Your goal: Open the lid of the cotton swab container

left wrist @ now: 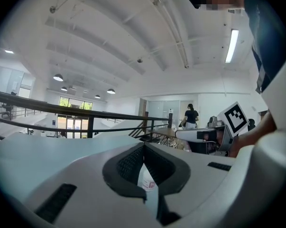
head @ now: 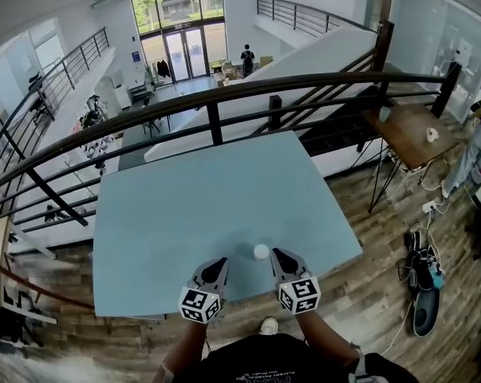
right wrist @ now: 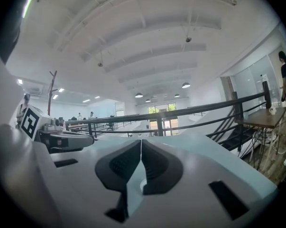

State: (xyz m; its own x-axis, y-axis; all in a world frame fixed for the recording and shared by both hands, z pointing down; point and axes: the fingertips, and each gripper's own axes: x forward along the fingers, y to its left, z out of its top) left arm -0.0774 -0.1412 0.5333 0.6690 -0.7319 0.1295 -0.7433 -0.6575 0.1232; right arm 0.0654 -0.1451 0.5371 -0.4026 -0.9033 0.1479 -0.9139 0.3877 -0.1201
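The cotton swab container (head: 261, 251) is a small white round tub with its lid on, standing near the front edge of the light blue table (head: 192, 206). My left gripper (head: 220, 263) rests just left of it, shut and holding nothing. My right gripper (head: 277, 254) sits just right of it, also shut and holding nothing. In the left gripper view the jaws (left wrist: 143, 149) meet, and a strip of the container (left wrist: 147, 180) with a printed label shows through the gap below them. In the right gripper view the closed jaws (right wrist: 141, 142) hide all but a white sliver of the container (right wrist: 142, 186).
A dark metal railing (head: 216, 126) runs behind the table's far edge. A wooden side table (head: 412, 134) stands at the right, with cables and a bag (head: 422, 270) on the wood floor. The other gripper's marker cube (left wrist: 236, 117) shows at the right of the left gripper view.
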